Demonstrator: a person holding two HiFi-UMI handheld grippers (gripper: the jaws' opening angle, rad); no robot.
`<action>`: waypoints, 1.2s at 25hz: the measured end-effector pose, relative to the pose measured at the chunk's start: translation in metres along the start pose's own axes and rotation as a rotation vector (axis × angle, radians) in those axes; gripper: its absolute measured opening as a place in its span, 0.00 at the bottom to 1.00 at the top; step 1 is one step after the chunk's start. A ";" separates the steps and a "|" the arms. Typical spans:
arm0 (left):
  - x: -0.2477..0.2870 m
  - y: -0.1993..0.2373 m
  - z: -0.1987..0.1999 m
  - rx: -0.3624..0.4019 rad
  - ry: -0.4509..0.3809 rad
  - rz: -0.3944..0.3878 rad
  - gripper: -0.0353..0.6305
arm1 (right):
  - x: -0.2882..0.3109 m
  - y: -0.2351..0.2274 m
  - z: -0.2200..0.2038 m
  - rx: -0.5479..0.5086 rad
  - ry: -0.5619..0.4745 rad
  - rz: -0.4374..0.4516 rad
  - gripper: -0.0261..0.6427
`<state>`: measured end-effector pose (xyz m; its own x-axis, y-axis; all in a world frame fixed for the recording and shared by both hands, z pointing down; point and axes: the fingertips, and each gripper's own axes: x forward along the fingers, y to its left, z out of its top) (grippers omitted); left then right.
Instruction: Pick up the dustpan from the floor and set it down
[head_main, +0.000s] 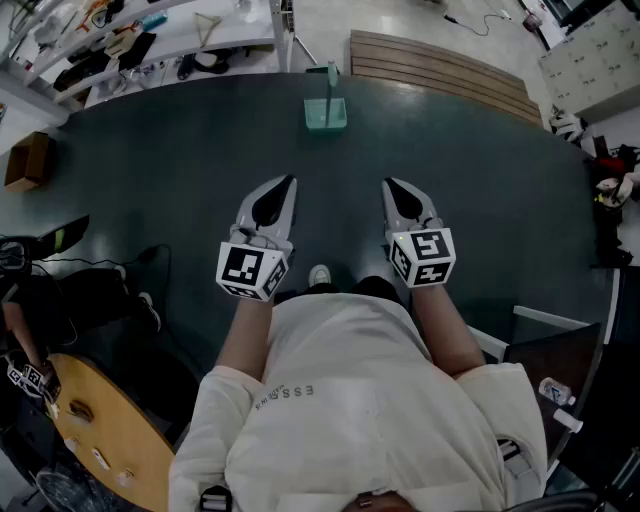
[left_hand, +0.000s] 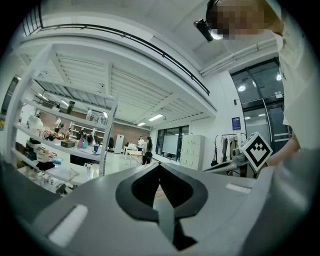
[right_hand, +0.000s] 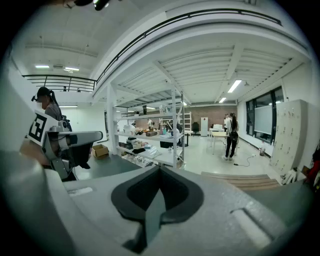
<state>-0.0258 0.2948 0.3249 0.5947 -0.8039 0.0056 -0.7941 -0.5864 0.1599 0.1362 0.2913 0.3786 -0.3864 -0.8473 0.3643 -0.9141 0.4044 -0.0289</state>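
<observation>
A pale teal dustpan (head_main: 326, 112) stands on the dark floor mat (head_main: 180, 160), its handle upright, well ahead of me and between the two grippers' lines. My left gripper (head_main: 289, 181) is held out in front of my body, its jaws together with nothing between them (left_hand: 159, 165). My right gripper (head_main: 387, 183) hangs beside it at about the same height, also shut and empty (right_hand: 159, 169). Both are far short of the dustpan. Neither gripper view shows the dustpan.
White shelving (head_main: 150, 40) loaded with items runs along the far left. A cardboard box (head_main: 28, 160) sits at the mat's left edge. Wooden planks (head_main: 440, 70) lie beyond the mat at the right. A round wooden top (head_main: 100, 430) is near my left leg. People (right_hand: 231, 135) stand far off.
</observation>
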 end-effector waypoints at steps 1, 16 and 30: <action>0.000 0.000 -0.001 -0.001 0.001 0.000 0.07 | 0.000 0.000 -0.001 -0.001 0.001 0.001 0.03; 0.008 0.014 0.000 -0.013 0.000 0.014 0.07 | 0.011 -0.007 0.005 0.059 -0.003 -0.009 0.03; 0.024 0.044 0.003 -0.048 -0.016 0.038 0.07 | 0.042 -0.012 0.003 0.092 0.074 -0.008 0.03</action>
<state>-0.0467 0.2498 0.3294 0.5617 -0.8273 -0.0029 -0.8091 -0.5500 0.2070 0.1310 0.2496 0.3915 -0.3722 -0.8212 0.4326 -0.9258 0.3617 -0.1099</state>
